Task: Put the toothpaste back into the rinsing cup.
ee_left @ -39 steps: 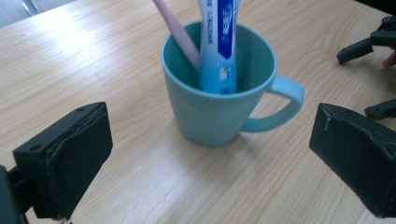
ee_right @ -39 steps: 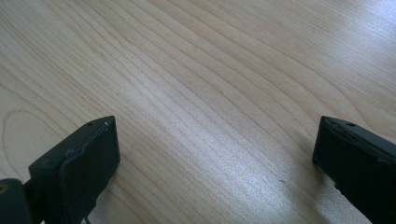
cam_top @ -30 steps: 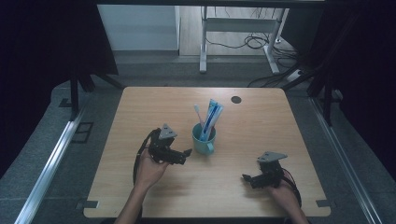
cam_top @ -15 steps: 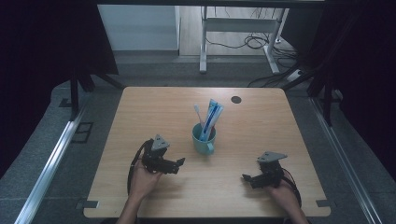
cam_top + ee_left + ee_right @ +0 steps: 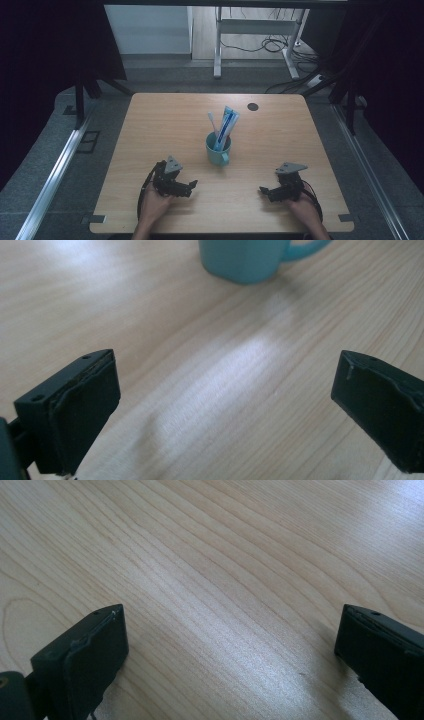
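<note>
A teal mug (image 5: 218,149) stands at the middle of the wooden table (image 5: 165,120), holding a blue and white toothpaste tube (image 5: 228,125) and a white toothbrush (image 5: 212,120). My left gripper (image 5: 192,186) rests low on the table near its front edge, left of the mug, jaws open and empty. In the left gripper view the mug (image 5: 250,257) stands just ahead, past my left gripper (image 5: 225,410). My right gripper (image 5: 263,191) sits at the front right, open, with bare wood between the jaws of my right gripper (image 5: 230,655).
A small dark round disc (image 5: 253,106) lies near the table's far edge. A metal desk frame (image 5: 218,45) and cables (image 5: 270,45) stand on the floor beyond. Dark curtains hang on both sides.
My left gripper has drawn back from beside the mug toward the front edge of the table and lower. The right gripper has stayed in place.
</note>
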Available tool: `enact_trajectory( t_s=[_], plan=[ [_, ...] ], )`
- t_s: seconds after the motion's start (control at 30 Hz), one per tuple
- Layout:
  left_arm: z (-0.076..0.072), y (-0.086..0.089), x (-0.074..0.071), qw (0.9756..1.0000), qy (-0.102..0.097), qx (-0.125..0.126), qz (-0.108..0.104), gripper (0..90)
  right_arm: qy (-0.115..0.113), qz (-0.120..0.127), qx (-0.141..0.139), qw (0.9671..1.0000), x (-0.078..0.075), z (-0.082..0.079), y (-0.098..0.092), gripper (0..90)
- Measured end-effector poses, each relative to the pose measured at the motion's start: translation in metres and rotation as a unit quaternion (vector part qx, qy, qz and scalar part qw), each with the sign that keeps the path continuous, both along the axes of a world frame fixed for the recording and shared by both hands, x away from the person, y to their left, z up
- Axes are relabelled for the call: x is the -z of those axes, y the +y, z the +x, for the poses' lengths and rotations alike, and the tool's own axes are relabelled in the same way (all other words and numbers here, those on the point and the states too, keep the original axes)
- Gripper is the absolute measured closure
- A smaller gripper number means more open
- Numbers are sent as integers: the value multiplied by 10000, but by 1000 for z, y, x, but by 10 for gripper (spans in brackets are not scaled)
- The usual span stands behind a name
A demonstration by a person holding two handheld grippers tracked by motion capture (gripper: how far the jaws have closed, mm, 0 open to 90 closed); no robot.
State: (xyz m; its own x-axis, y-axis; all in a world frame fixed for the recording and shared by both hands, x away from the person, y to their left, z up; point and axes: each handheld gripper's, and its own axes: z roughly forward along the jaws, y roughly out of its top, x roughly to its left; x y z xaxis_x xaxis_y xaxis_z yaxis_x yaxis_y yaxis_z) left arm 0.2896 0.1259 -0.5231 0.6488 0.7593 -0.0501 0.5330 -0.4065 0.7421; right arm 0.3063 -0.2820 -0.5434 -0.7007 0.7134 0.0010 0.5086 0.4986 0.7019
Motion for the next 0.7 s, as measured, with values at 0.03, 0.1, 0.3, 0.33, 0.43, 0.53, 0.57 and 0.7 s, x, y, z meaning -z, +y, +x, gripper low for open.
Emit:
enact_trajectory(
  t_s=[0.03, 0.1, 0.3, 0.33, 0.43, 0.53, 0.57, 0.7],
  plan=[
    [-1, 0, 4, 10000, 39, 5, 9, 0, 0, -1, 0, 10000, 0, 0, 0, 3],
    [-1, -1, 8, 10000, 78, 9, 35, 0, 0, 0, 0, 10000, 0, 0, 0, 3],
    [-1, -2, 18, 9996, 207, 14, 203, 0, -1, 1, 1, 10000, 0, 0, 0, 3],
    [-1, -2, 20, 9993, 245, 2, 274, 0, -7, -2, 7, 10000, 0, 0, 0, 4],
    [-1, -5, 22, 9984, 328, 22, 467, 0, -1, 0, 0, 10000, 0, 0, 0, 3],
    [0, -5, 22, 9983, 349, 11, 461, 0, -5, -2, 7, 10000, 0, 0, 0, 3],
    [0, -5, 22, 9983, 350, 15, 463, 0, -5, -1, 7, 10000, 0, 0, 0, 3],
    [0, -5, 22, 9983, 349, 26, 466, 0, 1, 2, 2, 10000, 0, 0, 0, 3]
  ],
)
